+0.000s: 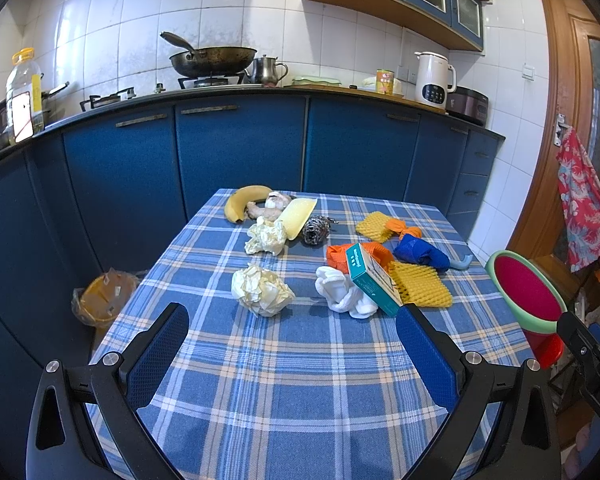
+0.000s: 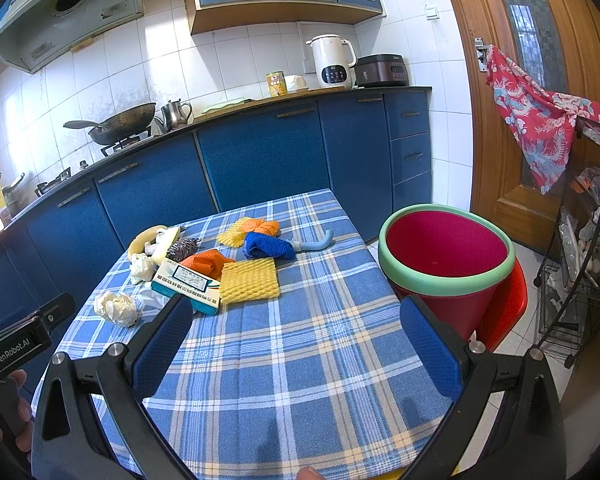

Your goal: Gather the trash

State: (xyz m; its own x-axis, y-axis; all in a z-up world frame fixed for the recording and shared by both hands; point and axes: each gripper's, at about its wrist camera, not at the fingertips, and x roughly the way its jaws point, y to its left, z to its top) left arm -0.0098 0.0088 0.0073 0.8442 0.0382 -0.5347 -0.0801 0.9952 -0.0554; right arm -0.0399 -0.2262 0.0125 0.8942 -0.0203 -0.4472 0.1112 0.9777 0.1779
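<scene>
Blue-checked cloth covers the counter (image 1: 284,368), where the trash lies scattered. Taking the teal box (image 1: 370,280) as landmark: a crumpled paper ball (image 1: 260,288) lies to its left, a white wad (image 1: 344,290) touches its near side, and yellow foam netting (image 1: 418,284) sits just right of it. The left tool (image 1: 292,344) hangs open and empty, short of the paper ball. The right tool (image 2: 296,336) also gapes empty, the box beyond its left finger. A red bin (image 2: 446,280) stands off the counter's right edge.
</scene>
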